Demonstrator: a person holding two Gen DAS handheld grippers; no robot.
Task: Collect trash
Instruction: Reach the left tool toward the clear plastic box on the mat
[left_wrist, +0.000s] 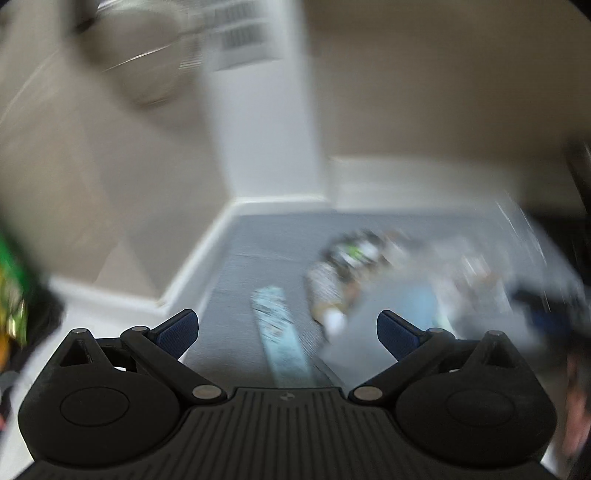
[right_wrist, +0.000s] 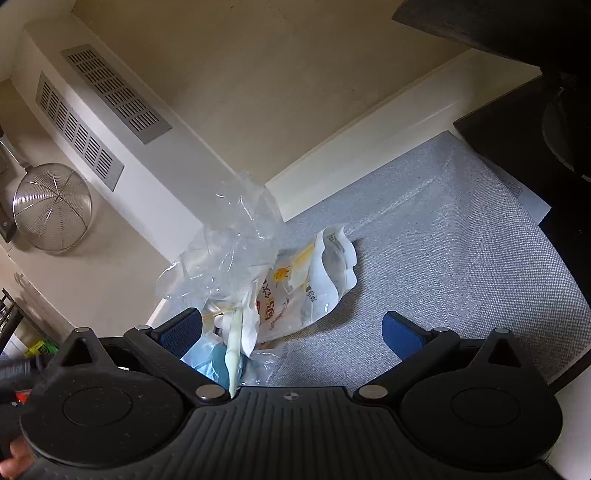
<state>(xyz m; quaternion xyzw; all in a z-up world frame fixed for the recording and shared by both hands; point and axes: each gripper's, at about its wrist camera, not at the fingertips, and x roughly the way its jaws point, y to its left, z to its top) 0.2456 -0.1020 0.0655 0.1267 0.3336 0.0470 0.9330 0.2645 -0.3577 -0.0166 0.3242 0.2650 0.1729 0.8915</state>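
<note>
The left wrist view is badly motion-blurred. My left gripper (left_wrist: 287, 328) is open above a grey mat (left_wrist: 236, 266). Ahead of it lie a long pale-blue wrapper (left_wrist: 279, 332), a crumpled grey-and-black wrapper (left_wrist: 332, 280) and blurred clear plastic (left_wrist: 469, 280). In the right wrist view my right gripper (right_wrist: 293, 328) is open and empty above the grey mat (right_wrist: 443, 258). A pile of trash lies by its left finger: crumpled clear plastic (right_wrist: 236, 240), a white printed pouch (right_wrist: 314, 280) and a light-blue piece (right_wrist: 214, 362). The plastic lies against the left finger's inner side.
Beige walls with white baseboard (right_wrist: 369, 125) bound the mat at a corner. A vent grille (right_wrist: 114, 92) and a hanging metal strainer (right_wrist: 51, 206) are on the left wall. Dark furniture (right_wrist: 535, 110) stands at the right. A green packet (left_wrist: 11, 295) shows at the left edge.
</note>
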